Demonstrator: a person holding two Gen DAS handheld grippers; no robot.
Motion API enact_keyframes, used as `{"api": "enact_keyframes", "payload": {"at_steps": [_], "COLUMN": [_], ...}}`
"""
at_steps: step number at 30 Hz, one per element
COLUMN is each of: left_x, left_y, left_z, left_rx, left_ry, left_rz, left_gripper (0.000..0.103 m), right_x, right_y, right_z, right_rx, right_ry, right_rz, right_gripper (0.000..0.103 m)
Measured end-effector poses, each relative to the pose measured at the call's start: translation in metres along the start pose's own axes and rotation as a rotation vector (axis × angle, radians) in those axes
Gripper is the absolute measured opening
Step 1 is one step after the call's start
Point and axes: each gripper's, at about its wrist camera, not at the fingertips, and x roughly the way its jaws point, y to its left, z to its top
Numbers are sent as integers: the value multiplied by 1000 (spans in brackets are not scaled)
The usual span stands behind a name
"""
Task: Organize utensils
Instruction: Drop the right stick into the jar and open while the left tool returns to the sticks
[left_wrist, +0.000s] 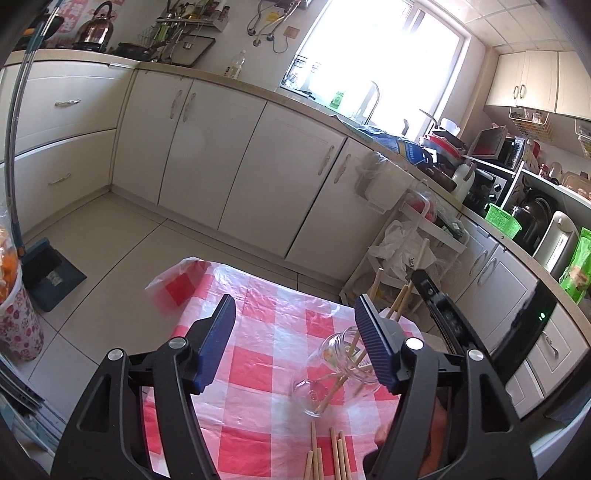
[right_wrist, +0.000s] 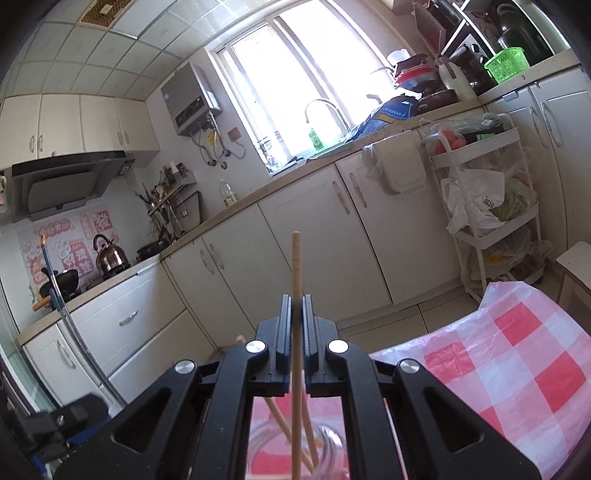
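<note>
Blurring below right tongs (right_wrist: 295, 306), perhaps jar (right_wrist: 295, 454).

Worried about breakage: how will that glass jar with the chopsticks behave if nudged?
The glass jar looks fragile, being clear thin glass. Round and smooth, it may slide on the plastic tablecloth. The long chopsticks leaning out probably make it top-heavy and apt to tip.
</note>
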Motion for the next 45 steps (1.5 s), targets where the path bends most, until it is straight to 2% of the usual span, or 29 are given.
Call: {"api": "enact_keyframes", "payload": {"at_steps": [5,6,8,9,11,14,17,20,27,30,37,45], "left_x": [3,4,6,8,11,17,19,14,18,22,39,44], "left_y": [1,2,2,2,4,6,6,1,-11,-19,-21,-35], "left_z": [-3,-4,-7,-8,-10,-15,-22,-44,-106,-120,-146,-158], "left_rx": [14,16,26,30,34,50,81,146,277,345,421,535], "left_ry": [38,46,65,76,103,156,211,296,496,527,597,583], "left_rz": [15,19,32,37,49,84,101,83,40,36,66,110], "left_gripper": [67,67,67,67,67,67,67,67,67,67,67,67], "right_x": [-20,-22,-30,-37,-51,-68,-75,-80,-77,-73,-75,-73], "right_y": [1,0,-5,-7,-12,-21,-24,-29,-22,-20,-23,-31], "right_z": [-15,-17,-20,-21,-23,-42,-73,-104,-118,-123,-125,-120], "right_rx": [-50,-52,-42,-35,-21,-19,-55,-59,-111,-136,-199,-178], "right_ry": [101,122,169,176,208,381,546,654,696,713,736,761], "right_rz": [20,24,17,11,4,-32,-57,-76,-90,-101,-138,-123], "right_gripper": [7,11,41,42,42,40,24,17,17,17,16,17]}}
